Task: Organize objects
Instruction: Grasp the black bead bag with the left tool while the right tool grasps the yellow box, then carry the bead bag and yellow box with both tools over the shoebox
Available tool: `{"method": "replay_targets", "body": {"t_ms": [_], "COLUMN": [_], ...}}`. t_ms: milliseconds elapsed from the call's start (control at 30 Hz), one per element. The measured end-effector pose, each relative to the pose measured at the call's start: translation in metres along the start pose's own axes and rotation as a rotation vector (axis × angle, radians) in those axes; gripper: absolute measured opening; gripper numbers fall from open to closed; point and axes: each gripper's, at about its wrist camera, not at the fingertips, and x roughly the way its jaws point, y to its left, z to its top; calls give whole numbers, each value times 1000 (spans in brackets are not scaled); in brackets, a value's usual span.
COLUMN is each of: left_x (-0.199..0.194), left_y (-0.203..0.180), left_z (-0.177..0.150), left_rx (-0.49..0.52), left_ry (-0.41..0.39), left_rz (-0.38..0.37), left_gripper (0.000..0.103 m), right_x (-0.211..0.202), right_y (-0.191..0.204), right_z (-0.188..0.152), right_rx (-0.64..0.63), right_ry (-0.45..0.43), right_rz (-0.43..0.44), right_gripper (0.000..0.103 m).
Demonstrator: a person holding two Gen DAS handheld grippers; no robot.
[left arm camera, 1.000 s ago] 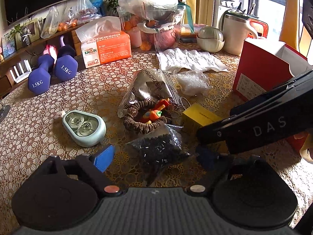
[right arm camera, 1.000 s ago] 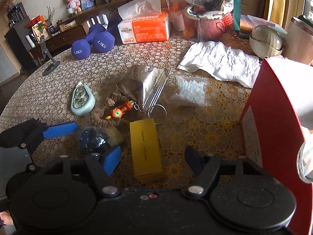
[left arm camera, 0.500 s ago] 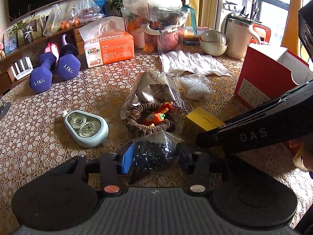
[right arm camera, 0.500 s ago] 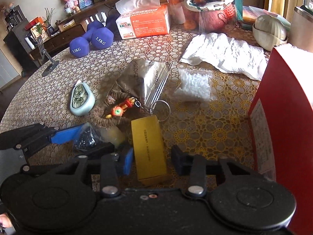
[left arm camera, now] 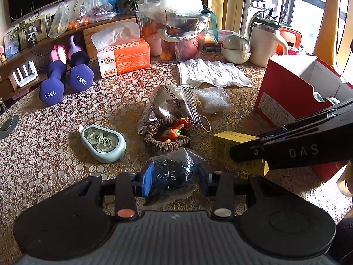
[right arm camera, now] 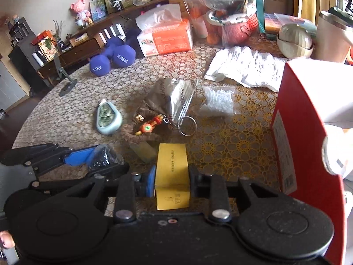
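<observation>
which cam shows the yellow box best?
Right wrist: the yellow box sits centred, top face showing, between the closing right gripper pads. Left wrist shows only part of it behind that gripper's black finger.

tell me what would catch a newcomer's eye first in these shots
Up front, the left gripper is closing on a clear bag of small dark pieces, while the right gripper is closing on a yellow box. The tall red box stands open at the right edge, and an orange tissue pack sits beside two purple dumbbells at the back.
</observation>
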Motion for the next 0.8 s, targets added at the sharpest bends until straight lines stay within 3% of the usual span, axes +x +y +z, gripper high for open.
{"method": "replay_targets", "body": {"t_ms": [433,800], "left_x": [-63,-116], "left_y": [-25,-82], "left_z": [25,53], "left_rx": [28,113], "left_ry": [-8,-85], "left_rz": [-39,-97], "left_gripper": [40,40], "right_x": [-82,-153], "right_y": [5,-18], "right_z": [-8,-12], "right_rx": [-12,5], "right_ry": [-99,-218], "right_rz": [16,-8], "right_gripper": [28,28]}}
